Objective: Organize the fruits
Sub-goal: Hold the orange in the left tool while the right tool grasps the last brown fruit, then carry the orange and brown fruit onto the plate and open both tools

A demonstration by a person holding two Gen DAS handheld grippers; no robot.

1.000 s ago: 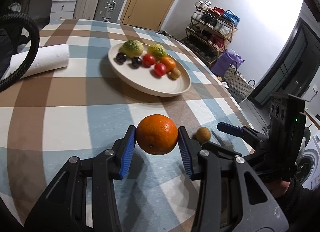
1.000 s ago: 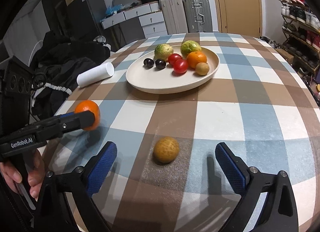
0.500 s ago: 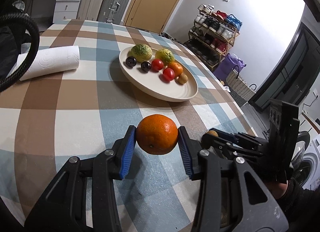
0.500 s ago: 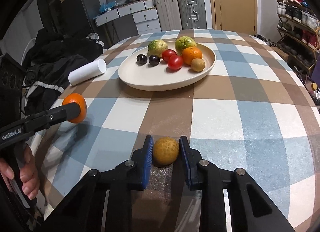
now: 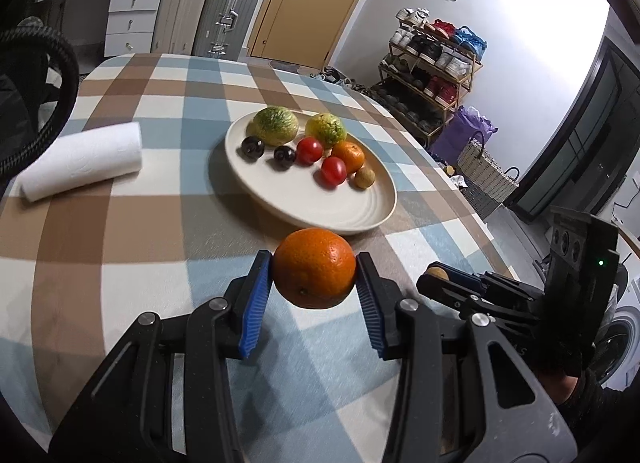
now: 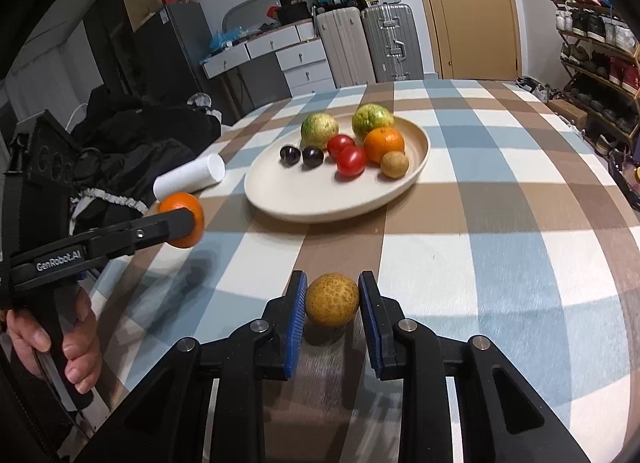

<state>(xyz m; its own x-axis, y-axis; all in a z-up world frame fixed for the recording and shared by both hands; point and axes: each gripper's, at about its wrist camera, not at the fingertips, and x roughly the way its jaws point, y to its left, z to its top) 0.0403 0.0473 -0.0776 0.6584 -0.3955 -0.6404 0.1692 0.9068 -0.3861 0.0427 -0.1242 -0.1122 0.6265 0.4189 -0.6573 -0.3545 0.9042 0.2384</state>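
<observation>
Two round, dimpled fruits (image 5: 314, 268) in jaws

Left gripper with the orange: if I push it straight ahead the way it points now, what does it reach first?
Most likely the near rim of the plate, which lies straight beyond the orange held in the left gripper. The orange appears raised off the tablecloth, so it might pass over the rim; depth is unclear.

Orange fruit (image 5: 314, 268); tan speckled fruit (image 6: 331, 300); cream plate (image 5: 304, 199); blue-brown-white checked tablecloth (image 5: 120, 223).
</observation>
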